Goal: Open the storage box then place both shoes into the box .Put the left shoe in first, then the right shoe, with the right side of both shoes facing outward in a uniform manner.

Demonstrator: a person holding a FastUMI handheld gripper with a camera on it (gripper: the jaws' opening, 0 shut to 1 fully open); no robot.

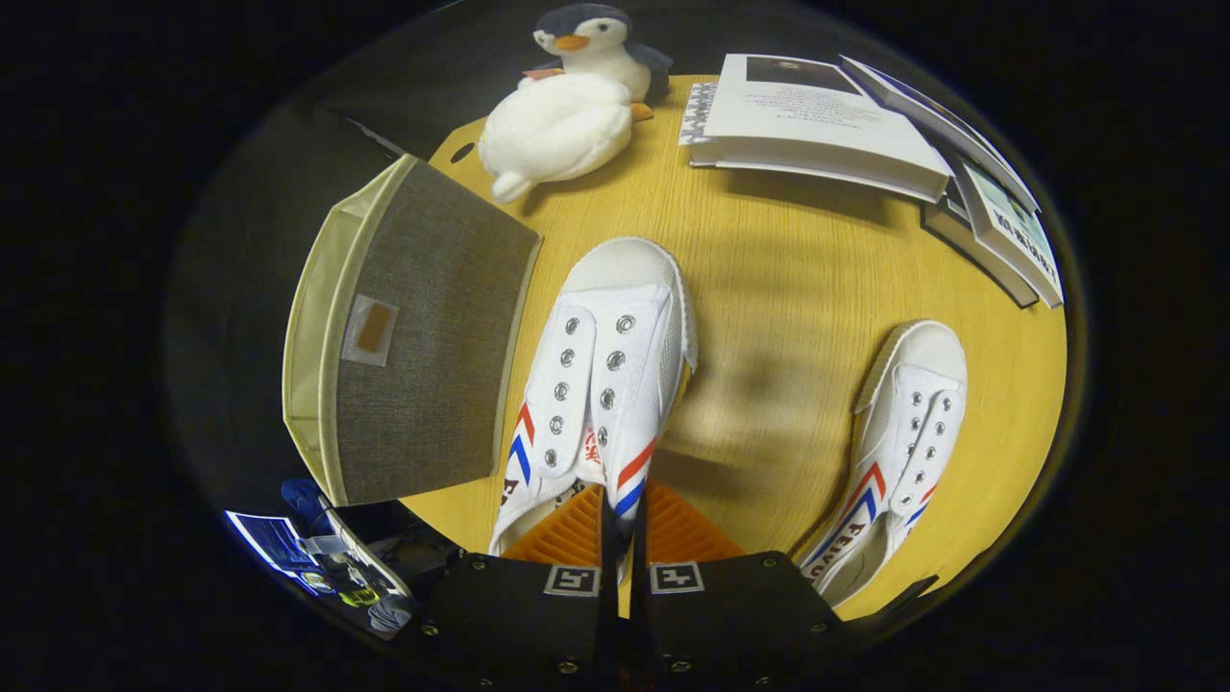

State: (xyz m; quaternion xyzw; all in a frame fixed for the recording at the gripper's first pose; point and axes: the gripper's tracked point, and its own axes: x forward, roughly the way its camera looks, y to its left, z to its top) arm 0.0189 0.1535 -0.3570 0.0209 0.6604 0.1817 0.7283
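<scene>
Tongs (623, 524) closed on the heel-side wall of a white shoe (601, 384), both fingers pinching its side with the red and blue stripes. Shoe pointing away, toe far, laceless eyelets up. Second white shoe (898, 447) lying on the wooden surface (769, 288) to the right, apart from the first, toe also far. Storage box (423, 336) just left of the gripped shoe, grey fabric with a cream rim, tipped so that a grey side faces up. Plush penguin (567, 115) far, beyond the box. Stack of books (865, 144) far right.
</scene>
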